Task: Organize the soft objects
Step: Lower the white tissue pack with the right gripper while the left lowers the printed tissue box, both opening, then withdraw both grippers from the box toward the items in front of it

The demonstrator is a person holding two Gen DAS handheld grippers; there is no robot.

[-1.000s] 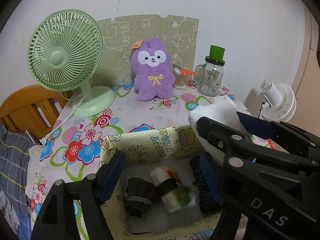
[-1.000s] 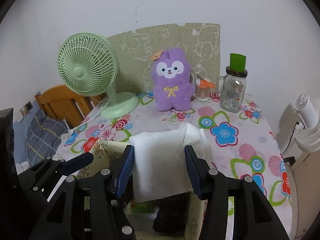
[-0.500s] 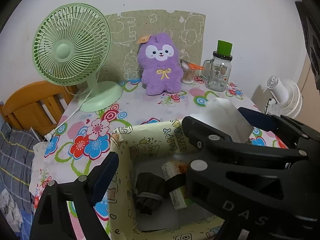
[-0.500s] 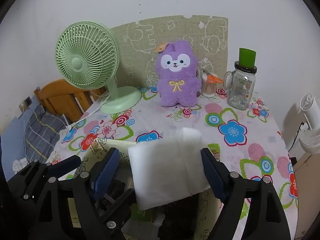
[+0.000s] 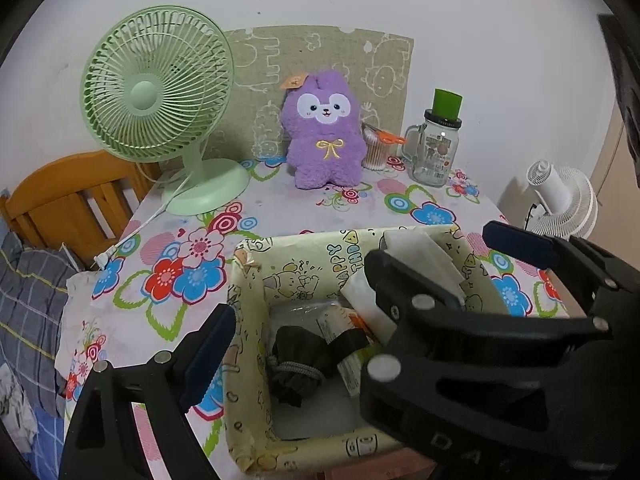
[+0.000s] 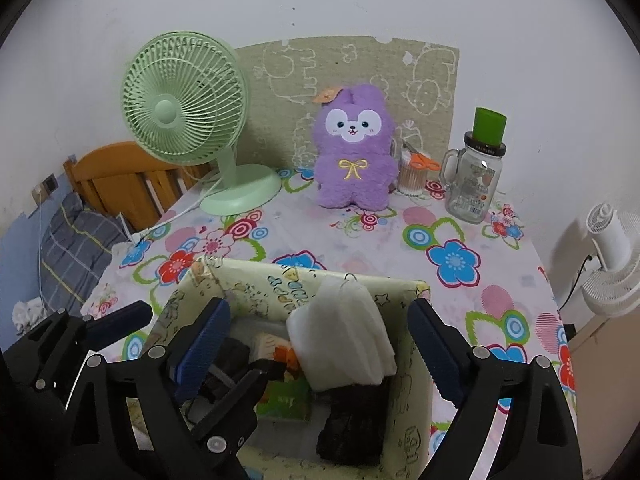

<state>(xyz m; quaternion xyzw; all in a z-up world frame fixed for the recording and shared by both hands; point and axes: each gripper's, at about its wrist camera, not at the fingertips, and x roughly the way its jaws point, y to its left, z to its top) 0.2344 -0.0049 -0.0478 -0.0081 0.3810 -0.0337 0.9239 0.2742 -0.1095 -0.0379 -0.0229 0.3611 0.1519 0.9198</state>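
Right wrist view: right gripper (image 6: 320, 340) jaws are opening around the white cloth (image 6: 344, 340), leaning upright against the box's (image 6: 416, 384) far right corner.

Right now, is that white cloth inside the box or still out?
Inside: the white cloth leans in the box, free between the opening right tongs.

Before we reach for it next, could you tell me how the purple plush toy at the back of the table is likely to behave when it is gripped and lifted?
The purple plush toy looks fluffy, so it would probably squash under the jaws rather than resist. It seems light for its bulk. Standing upright on stubby feet, it may topple if nudged.
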